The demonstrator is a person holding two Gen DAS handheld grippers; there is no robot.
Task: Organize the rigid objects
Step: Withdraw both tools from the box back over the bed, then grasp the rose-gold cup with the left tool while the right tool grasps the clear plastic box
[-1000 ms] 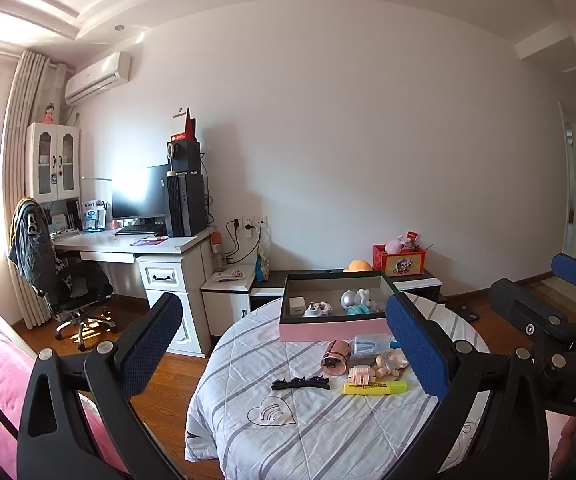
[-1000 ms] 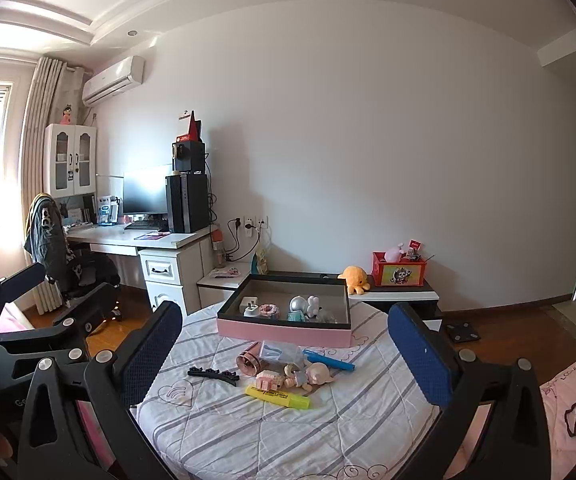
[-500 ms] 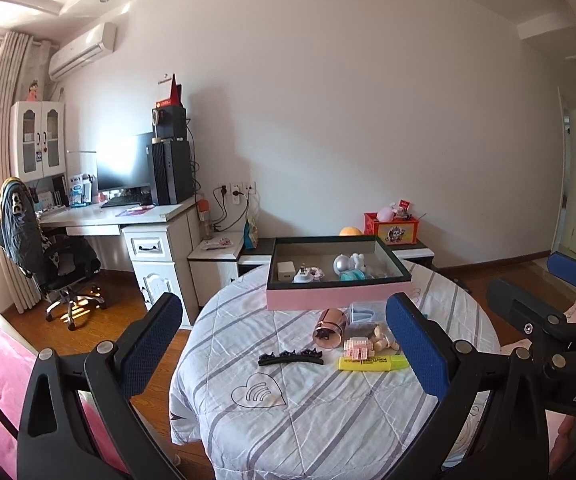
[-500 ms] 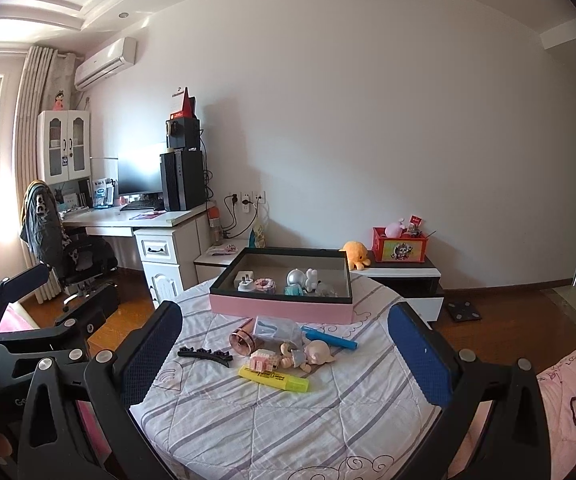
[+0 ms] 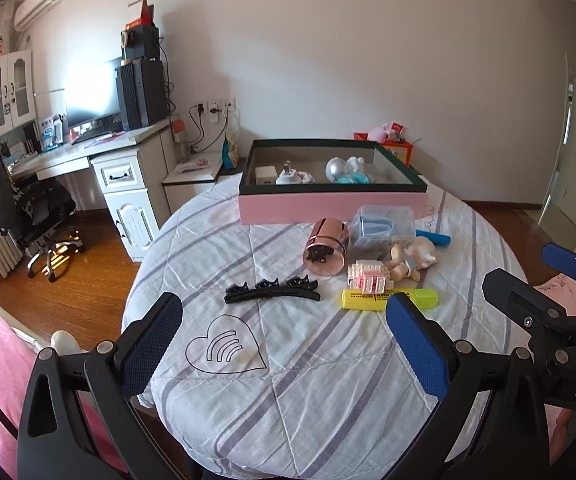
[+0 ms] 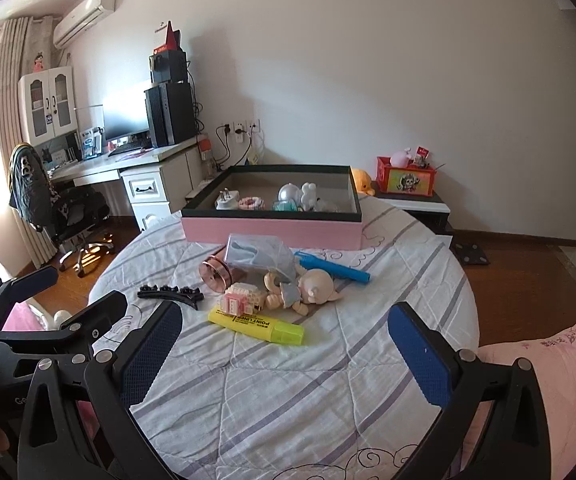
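- Tools: we are holding the left tool (image 5: pixel 283 340) and right tool (image 6: pixel 285 344) spread wide, empty.
- Highlighter (image 6: pixel 255 325) is lying crosswise on the surface (image 6: pixel 328 400), just ahead of our right tool, nearer it.

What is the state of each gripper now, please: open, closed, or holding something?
Left gripper: open, holding nothing, above the table.
Right gripper: open, holding nothing, above the table.
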